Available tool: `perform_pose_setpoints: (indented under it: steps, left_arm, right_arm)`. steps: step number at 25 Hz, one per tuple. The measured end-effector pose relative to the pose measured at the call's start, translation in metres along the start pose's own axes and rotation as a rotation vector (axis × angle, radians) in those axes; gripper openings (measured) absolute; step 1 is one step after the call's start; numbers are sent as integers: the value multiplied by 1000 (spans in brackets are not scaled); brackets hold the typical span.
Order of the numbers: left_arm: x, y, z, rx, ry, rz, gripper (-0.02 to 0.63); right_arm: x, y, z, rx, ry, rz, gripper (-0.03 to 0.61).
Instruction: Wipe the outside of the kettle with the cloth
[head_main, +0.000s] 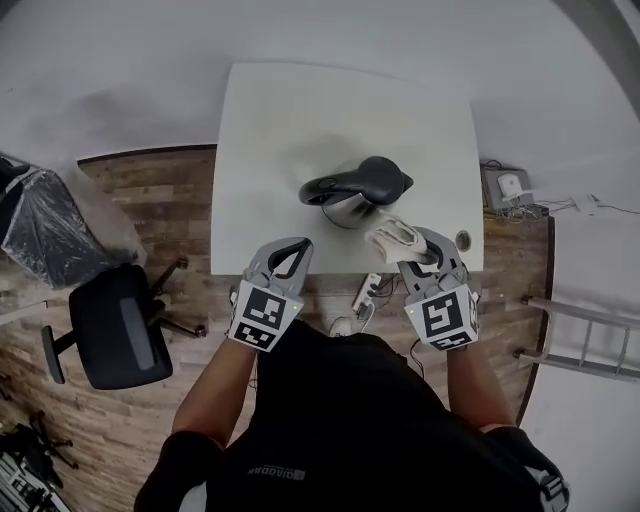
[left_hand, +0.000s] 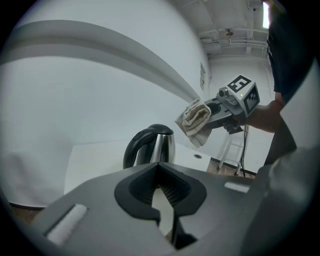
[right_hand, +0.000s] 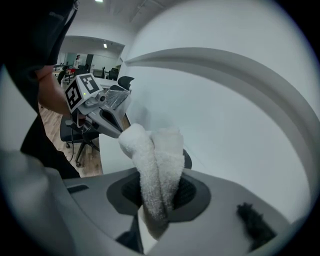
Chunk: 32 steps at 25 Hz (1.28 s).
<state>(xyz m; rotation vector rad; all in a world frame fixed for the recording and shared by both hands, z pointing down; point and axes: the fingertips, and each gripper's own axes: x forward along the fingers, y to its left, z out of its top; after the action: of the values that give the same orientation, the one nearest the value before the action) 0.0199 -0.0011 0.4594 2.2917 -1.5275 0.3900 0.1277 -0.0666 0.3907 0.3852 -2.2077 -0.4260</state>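
Kettle (head_main: 358, 190) upright near the middle of the white counter (head_main: 300, 100), black handle to the left, steel body. Right gripper (head_main: 407, 241): jaws clamped on the folded white cloth (head_main: 390, 236), held just beside the kettle's near right side; the left gripper view shows a gap between cloth and kettle. Left gripper (head_main: 298, 247): jaws together at the tips, nothing in them, over the counter's near edge, short of the kettle.

Around: cable hole (head_main: 462, 239) in the counter's near right corner; office chair (head_main: 115, 325) and a plastic-wrapped black bundle (head_main: 45, 235) on the wood floor to the left; power strip (head_main: 368, 292) below the counter edge; ladder (head_main: 585, 345) to the right.

Hidden: in the right gripper view the cloth covers nearly all of the kettle, only a dark sliver shows. Kettle base not made out
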Motion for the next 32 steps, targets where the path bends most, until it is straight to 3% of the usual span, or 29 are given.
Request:
perform_pose_setpoints:
  steps: [6,13,32]
  left_arm:
    - [4,14,-6,18,13,-84,6]
    - [4,13,-20,130,56,-206,6]
    - [3,29,-39,74,63,-169,6]
  right_arm:
    - [16,2,15,18,75,-25,92]
    - [33,15,17,73,164,-26,94]
    - [91,52,1,87,229,83,94]
